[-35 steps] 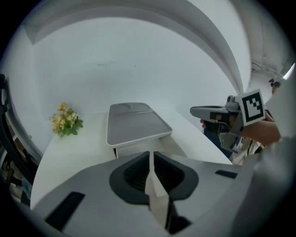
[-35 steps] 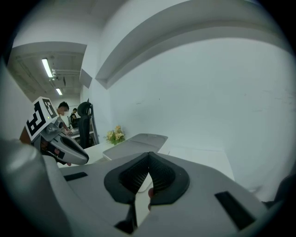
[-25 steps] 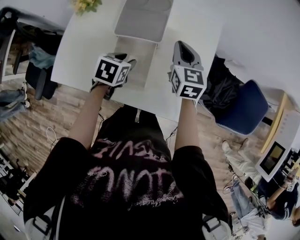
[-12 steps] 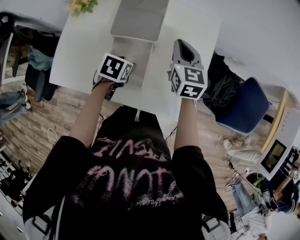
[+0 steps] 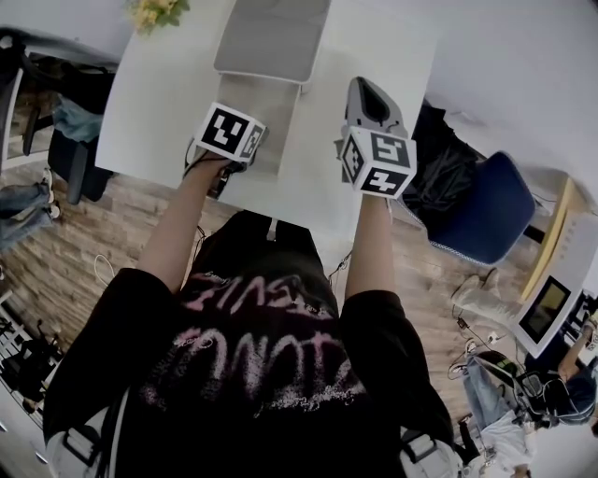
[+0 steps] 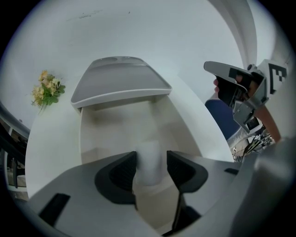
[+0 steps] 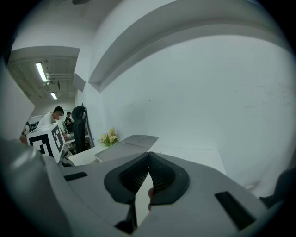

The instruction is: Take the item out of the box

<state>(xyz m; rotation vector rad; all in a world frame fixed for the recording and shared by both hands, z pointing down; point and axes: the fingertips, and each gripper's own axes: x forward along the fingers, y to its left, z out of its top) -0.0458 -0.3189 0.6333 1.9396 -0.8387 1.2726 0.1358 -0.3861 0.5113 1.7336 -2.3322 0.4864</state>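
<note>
An open pale box [image 5: 266, 105] lies on the white table [image 5: 159, 93], its grey lid [image 5: 271, 37] folded back. My left gripper [image 6: 151, 153], under its marker cube [image 5: 229, 133], points steeply down into the box [image 6: 92, 139]. A white item [image 6: 149, 169] stands upright between its jaws. The jaws have just been closing a little, and a thin gap still shows on the item's right side. My right gripper [image 5: 363, 89] hovers above the table to the right of the box. It is shut [image 7: 148, 155], its pads meeting with nothing in them.
Yellow flowers [image 5: 154, 11] sit at the table's far left corner. A blue chair [image 5: 486, 215] stands right of the table, with people and desks beyond it. The table's near edge runs just below both grippers.
My left gripper has tipped steeper and sunk into the box. The right gripper has kept still.
</note>
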